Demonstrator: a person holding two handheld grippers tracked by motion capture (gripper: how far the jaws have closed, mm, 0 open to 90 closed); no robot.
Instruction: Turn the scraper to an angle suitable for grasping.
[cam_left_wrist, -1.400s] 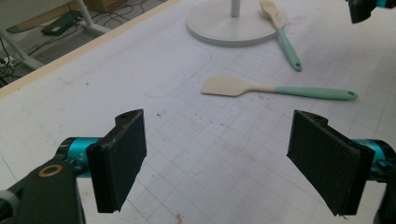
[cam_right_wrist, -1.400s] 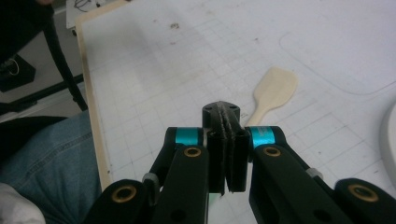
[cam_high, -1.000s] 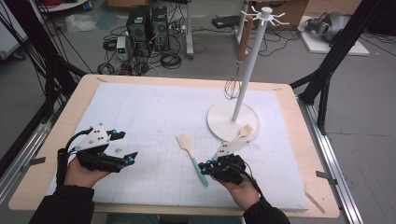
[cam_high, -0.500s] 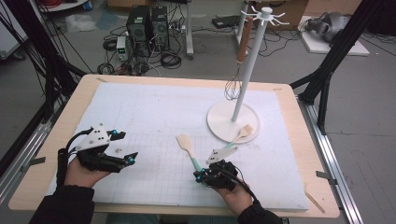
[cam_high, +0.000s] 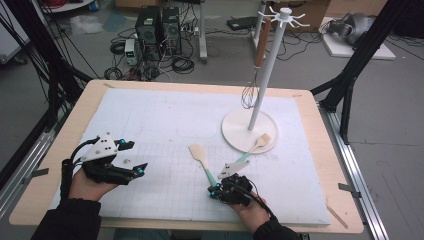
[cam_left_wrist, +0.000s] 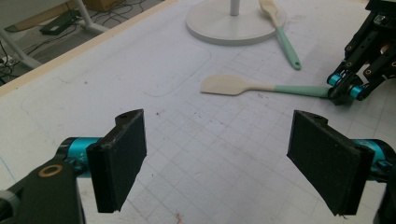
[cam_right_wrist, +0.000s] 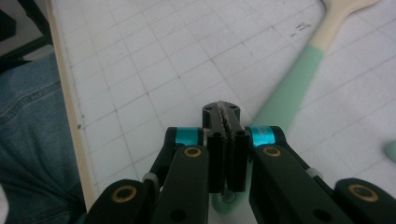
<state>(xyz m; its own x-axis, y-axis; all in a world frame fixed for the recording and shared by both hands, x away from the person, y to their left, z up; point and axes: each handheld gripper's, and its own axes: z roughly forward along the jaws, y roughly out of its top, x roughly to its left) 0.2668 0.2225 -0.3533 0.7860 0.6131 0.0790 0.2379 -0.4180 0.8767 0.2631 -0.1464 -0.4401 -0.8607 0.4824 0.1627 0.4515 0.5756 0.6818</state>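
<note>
The right tongs (cam_high: 216, 189) were pressed fully together with nothing between them, tips low at the green handle end of the nearer spatula (cam_high: 202, 159), which lay flat on the worktop (cam_high: 150, 120) mat. The left tongs (cam_high: 131, 157) stood wide and empty, well apart from it. A second spatula (cam_high: 254, 148) rested against the white stand base (cam_high: 237, 132).

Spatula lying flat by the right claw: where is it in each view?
High view: spatula low centre, blade pointing up-left.
Left gripper view: upper centre-right, lying level.
Right gripper view: upper right, green handle.
Shared landmark: right claw at its handle end.
</note>
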